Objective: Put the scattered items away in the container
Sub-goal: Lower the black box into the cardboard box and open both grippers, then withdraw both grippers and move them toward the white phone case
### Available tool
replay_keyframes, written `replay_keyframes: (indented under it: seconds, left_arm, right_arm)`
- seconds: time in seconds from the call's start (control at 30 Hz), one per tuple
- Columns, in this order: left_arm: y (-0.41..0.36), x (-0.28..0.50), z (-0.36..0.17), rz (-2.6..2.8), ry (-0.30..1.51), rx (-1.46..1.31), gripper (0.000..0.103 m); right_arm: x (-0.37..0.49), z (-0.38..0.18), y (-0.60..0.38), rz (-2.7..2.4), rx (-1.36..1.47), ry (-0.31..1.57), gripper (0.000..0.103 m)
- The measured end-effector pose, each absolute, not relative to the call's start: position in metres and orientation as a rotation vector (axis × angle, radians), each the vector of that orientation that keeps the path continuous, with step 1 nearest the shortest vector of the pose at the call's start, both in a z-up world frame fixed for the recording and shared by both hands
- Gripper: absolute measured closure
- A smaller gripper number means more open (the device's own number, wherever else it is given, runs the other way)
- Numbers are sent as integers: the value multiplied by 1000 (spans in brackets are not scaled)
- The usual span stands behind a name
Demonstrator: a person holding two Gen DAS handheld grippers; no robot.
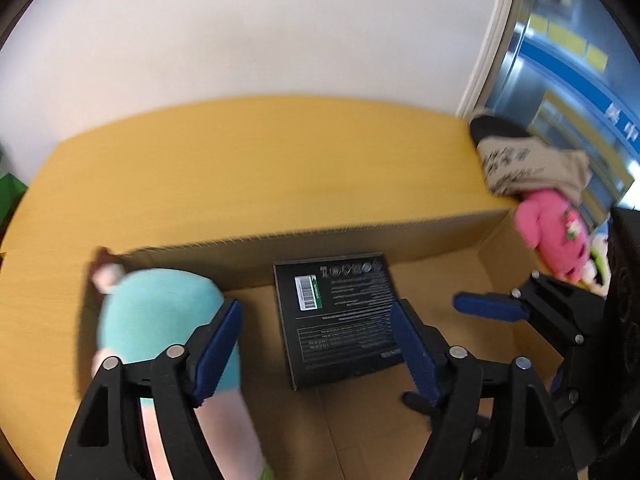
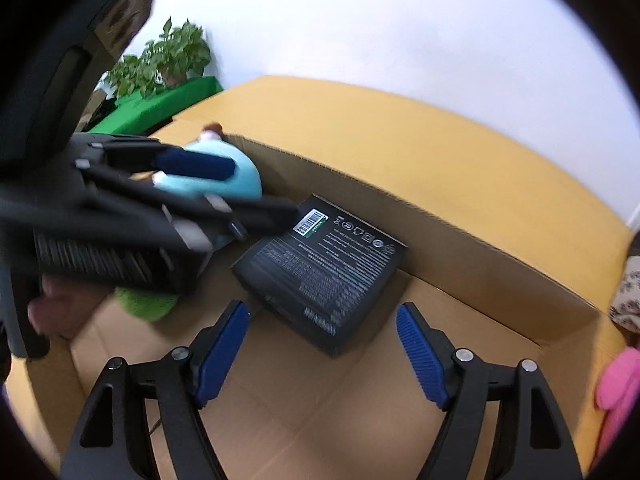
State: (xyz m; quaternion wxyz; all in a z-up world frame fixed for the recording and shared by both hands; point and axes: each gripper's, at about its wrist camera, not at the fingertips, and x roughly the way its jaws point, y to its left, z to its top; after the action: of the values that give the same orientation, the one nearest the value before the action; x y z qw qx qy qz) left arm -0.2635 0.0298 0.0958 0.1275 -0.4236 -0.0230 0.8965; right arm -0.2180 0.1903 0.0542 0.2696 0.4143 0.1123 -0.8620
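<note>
box (image 1: 500,276): open cardboard, both grippers reach inside; far wall runs 9 to 3 o'clock in left view
black box (image 1: 340,316): flat on the carton floor, against far wall, label side up, between the left fingers, untouched
teal plush (image 1: 156,312): in the carton's corner at 9 o'clock in left view, leaning on the wall, touching the left finger's outer side
left gripper (image 1: 318,344): released, jaws wide, nothing held
right gripper (image 2: 324,356): released, jaws wide, empty, black box just ahead at 12 o'clock
pink plush (image 1: 556,236): at 3 o'clock in left view, by the carton's right rim; in or out, cannot tell
printed cloth (image 1: 524,164): on the rim above pink plush
plant (image 2: 168,56): at 10 o'clock in right view, beyond the table (image 1: 240,152)
</note>
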Motion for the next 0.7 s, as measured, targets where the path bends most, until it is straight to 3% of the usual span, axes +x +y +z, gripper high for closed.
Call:
replay_keyframes:
  seconds: [0.1, 0.2, 0.3, 0.7]
  left_arm:
    - [15, -222, 124, 2704, -18, -1112, 15]
    - [8, -172, 146, 2784, -2, -1003, 5]
    - [4, -118, 158, 2822, -26, -934, 3]
    - [20, 22, 161, 2866, -61, -813, 0]
  right_arm:
    - [-188, 87, 202, -2390, 1052, 287, 26]
    - [-143, 125, 216, -2472, 928, 198, 24]
    - [-97, 151, 225, -2530, 852, 88, 23]
    - [13, 132, 219, -2702, 976, 66, 23]
